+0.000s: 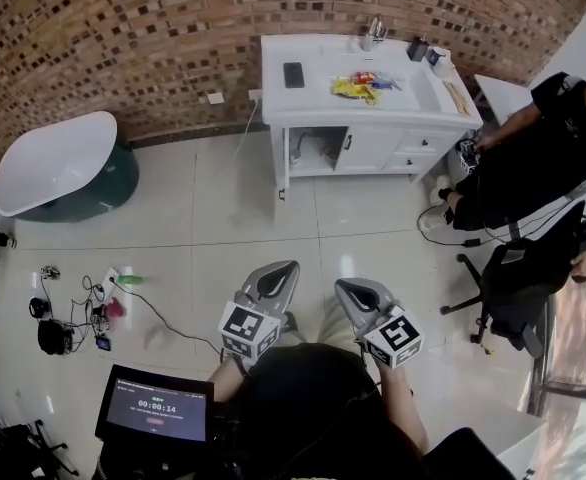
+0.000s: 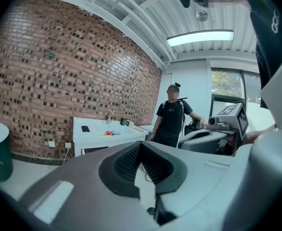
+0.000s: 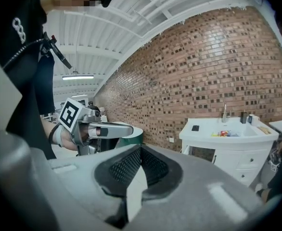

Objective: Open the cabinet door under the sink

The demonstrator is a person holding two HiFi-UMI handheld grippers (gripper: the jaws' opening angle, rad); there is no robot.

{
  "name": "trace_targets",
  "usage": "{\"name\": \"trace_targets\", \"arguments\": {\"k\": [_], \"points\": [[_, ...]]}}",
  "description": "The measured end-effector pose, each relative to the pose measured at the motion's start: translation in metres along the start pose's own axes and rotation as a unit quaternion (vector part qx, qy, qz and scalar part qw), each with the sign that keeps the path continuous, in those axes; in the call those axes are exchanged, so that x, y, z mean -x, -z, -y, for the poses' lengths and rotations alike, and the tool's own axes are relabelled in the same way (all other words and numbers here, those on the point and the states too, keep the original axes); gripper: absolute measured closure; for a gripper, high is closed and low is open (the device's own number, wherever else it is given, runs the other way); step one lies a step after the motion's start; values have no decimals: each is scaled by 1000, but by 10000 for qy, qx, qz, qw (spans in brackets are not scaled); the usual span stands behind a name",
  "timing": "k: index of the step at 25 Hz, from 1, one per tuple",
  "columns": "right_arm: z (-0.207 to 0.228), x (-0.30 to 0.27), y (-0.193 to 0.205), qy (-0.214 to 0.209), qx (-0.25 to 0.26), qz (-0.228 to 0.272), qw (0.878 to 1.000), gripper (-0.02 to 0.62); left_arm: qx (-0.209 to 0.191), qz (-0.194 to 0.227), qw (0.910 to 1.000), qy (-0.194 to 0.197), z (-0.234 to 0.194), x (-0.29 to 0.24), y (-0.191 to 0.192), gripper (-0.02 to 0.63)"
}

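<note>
The white sink cabinet [image 1: 373, 118] stands against the brick wall, far ahead of me across the tiled floor. Its left bay [image 1: 311, 149] shows a dark inside with pipes. Beside that is a white door [image 1: 371, 150] with a dark handle, then drawers [image 1: 420, 146]. In the right gripper view the cabinet [image 3: 227, 146] is at the right. Both grippers are held close to my body, side by side, far from the cabinet. My left gripper [image 1: 281, 266] [image 2: 140, 143] is shut and empty. My right gripper [image 1: 345, 284] [image 3: 141, 147] also has its tips together, with nothing in it.
A white and green bathtub [image 1: 58, 163] stands at the left wall. A person in black [image 1: 543, 148] sits right of the cabinet, near an office chair [image 1: 518, 278]. Cables and small devices [image 1: 83, 313] lie on the floor at my left. A screen [image 1: 153, 405] is at my lower left.
</note>
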State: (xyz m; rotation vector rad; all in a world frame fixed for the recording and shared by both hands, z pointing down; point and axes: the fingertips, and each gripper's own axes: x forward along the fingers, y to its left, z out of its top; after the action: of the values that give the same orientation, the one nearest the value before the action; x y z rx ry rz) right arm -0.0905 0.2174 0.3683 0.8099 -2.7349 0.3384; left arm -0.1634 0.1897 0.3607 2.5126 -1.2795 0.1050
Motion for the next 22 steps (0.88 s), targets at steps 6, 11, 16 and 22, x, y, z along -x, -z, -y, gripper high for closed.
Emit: {"name": "trace_targets", "arguments": {"k": [6,11,16,22], "points": [[-2,19,1,268,-103,43,9996,603,167,-3,9997,201,17,3,10,591],[-7,38,14,535,-136,-14,9985,604,198,-158,9989,382,30,0,21,591],[-9,55,21,741,-210,-20,9970,604,200,-264,9980,531,43,-2,27,591],[-4,66,20,1018,-357,106,9941,604,49,-297,9971,697,53,-1,22,591]]}}
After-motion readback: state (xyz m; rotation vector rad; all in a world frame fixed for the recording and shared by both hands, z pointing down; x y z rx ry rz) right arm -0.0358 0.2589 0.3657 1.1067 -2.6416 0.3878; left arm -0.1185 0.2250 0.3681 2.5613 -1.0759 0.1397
